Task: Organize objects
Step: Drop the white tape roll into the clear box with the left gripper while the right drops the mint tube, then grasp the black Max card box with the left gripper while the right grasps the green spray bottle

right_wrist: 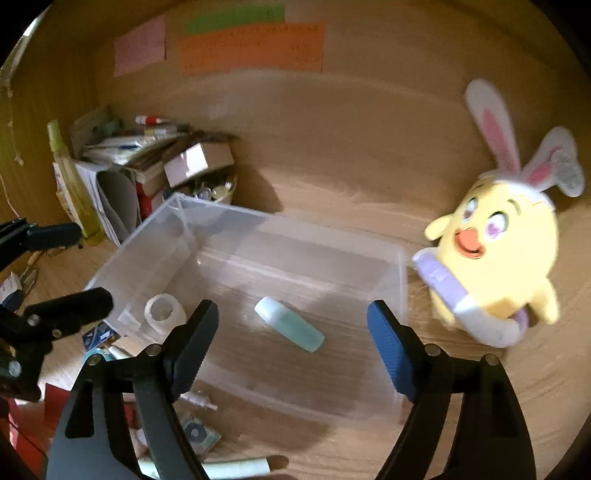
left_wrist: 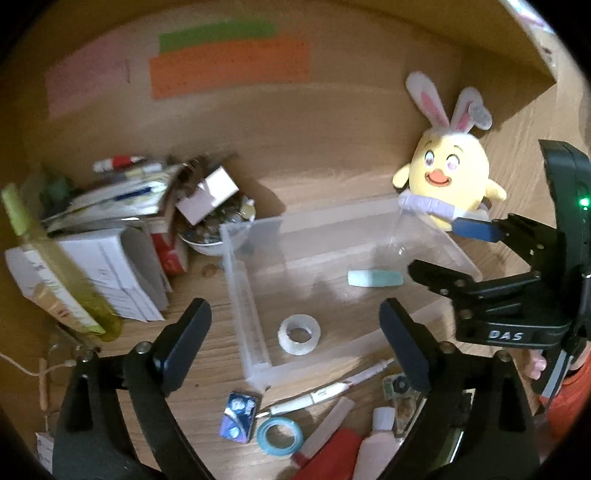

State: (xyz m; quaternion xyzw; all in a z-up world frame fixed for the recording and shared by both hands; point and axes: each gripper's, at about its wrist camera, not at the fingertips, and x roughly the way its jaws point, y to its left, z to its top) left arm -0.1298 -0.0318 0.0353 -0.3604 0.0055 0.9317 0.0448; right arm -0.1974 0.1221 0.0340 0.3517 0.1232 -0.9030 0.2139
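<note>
The heap at the far left of the wooden desk [left_wrist: 325, 155] is blurred in both views: papers, a small cardboard box [left_wrist: 208, 197], a red-capped marker [left_wrist: 116, 162] and a bowl of small round bits [left_wrist: 214, 230] can be told apart, but the rest cannot be counted. A yellow-green bottle [left_wrist: 48, 258] leans in front of that heap, smeared by motion. Near the lower edge, the gripper bodies cut off a red packet [left_wrist: 334, 458] and a pale pink tube [left_wrist: 380, 439].

One clear plastic bin [right_wrist: 155, 236] stands in the middle of the desk. Two things lie in it: one roll of clear tape [left_wrist: 299, 334] at its near left corner and one pale green capped tube [right_wrist: 290, 328] lying on its side further right, well apart from the roll.

One yellow chick plush with rabbit ears [right_wrist: 498, 254] sits just beside the bin's far right corner. Near the bin's front wall lie one blue tape roll [left_wrist: 280, 435], one white pen [left_wrist: 332, 391] and one small blue packet [left_wrist: 238, 415].

Three coloured paper sheets hang on the back panel: one pink [right_wrist: 139, 44], one green [right_wrist: 236, 20], one orange [right_wrist: 253, 48].

The left gripper [left_wrist: 295, 321] hovers over the tape roll, jaws spread wide, holding nothing. The right gripper [right_wrist: 291, 321] hovers over the green tube, jaws likewise wide apart and empty.
</note>
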